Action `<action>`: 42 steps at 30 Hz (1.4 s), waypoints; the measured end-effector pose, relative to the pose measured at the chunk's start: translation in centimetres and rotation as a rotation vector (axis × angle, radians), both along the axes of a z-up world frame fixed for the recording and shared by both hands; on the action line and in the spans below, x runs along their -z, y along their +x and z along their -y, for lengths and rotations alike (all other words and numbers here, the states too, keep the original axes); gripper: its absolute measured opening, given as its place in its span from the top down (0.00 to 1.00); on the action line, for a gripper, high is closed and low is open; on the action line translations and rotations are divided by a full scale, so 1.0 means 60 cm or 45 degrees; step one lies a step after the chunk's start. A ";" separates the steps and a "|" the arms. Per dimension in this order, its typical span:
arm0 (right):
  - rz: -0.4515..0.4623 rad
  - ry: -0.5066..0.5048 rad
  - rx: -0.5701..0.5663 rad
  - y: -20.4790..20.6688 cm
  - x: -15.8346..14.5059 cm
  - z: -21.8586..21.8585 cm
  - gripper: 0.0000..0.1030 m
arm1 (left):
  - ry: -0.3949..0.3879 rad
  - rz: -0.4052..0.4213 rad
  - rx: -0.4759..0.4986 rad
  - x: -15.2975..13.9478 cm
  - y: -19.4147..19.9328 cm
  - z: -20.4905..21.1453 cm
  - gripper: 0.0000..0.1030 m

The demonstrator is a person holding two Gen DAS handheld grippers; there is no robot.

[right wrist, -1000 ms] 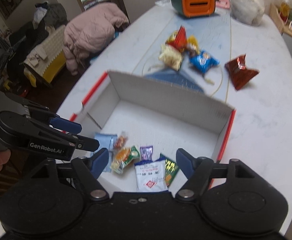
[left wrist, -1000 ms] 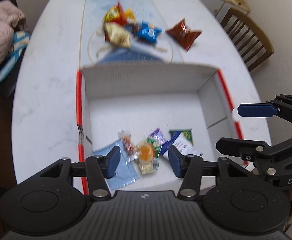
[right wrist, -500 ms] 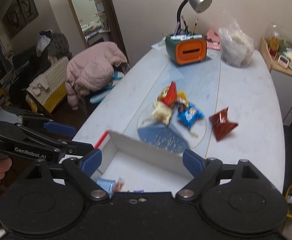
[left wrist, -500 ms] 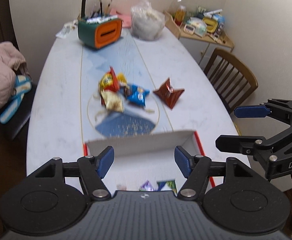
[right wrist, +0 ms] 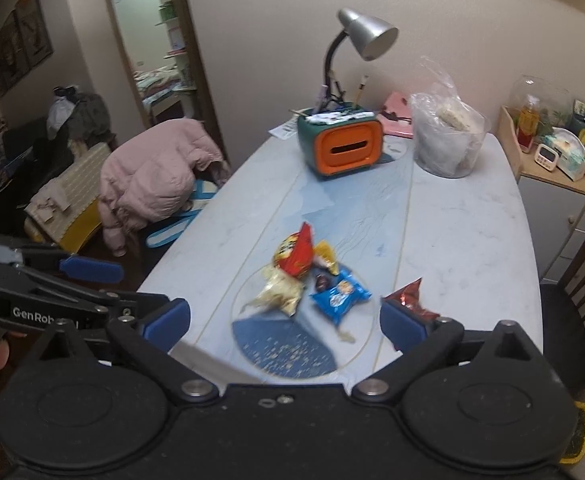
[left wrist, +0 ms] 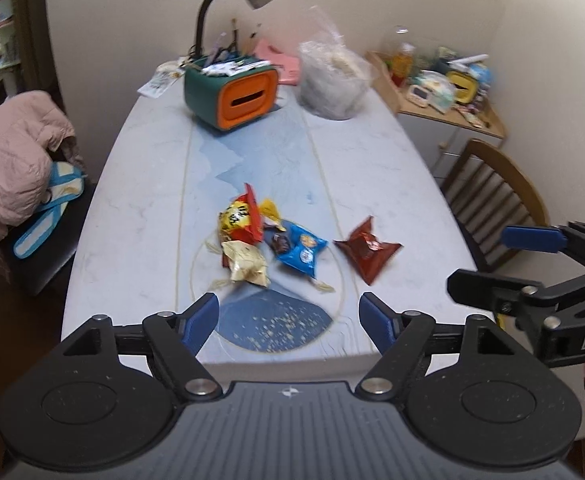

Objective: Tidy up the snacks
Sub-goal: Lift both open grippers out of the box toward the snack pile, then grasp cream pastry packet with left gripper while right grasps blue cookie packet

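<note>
Right wrist | dark-red packet half hidden behind fingers | snacks blurred

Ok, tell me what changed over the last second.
Both hand-held grippers, left and right, tilted up from the cardboard box, which has dropped out of view, toward the snack pile and the red packet. Nothing was gripped or released. Jaws stayed open and empty; the snacks on the table stayed put.

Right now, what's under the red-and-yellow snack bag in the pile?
The red-and-yellow snack bag leans on the beige bag, with a yellow packet behind it and the blue bag beside. Whatever lies flat beneath it on the table is covered.
</note>
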State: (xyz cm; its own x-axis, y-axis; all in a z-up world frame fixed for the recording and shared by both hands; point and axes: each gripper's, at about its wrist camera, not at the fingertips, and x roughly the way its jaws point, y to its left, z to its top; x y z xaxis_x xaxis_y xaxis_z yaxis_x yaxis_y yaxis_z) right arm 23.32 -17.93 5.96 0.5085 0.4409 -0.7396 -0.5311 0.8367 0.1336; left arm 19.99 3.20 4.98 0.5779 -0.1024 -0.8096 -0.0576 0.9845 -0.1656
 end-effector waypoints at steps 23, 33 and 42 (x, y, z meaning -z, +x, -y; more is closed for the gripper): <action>-0.351 -0.082 0.197 0.260 0.247 -0.043 0.06 | 0.035 -0.336 -0.205 0.230 0.231 -0.035 0.25; -0.523 -0.045 0.277 0.337 0.347 -0.058 0.19 | -0.011 -0.422 -0.242 0.296 0.286 -0.048 0.25; -0.618 -0.049 0.276 0.356 0.399 -0.064 0.22 | -0.063 -0.501 -0.251 0.352 0.319 -0.055 0.25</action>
State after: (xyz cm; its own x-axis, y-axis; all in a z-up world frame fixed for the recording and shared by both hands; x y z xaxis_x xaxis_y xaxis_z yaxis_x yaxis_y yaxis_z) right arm 44.66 -14.07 -18.00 0.1801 0.3318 -0.9260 -0.2301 0.9295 0.2883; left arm 39.14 6.51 -16.13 0.2387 -0.0652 -0.9689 -0.3118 0.9398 -0.1400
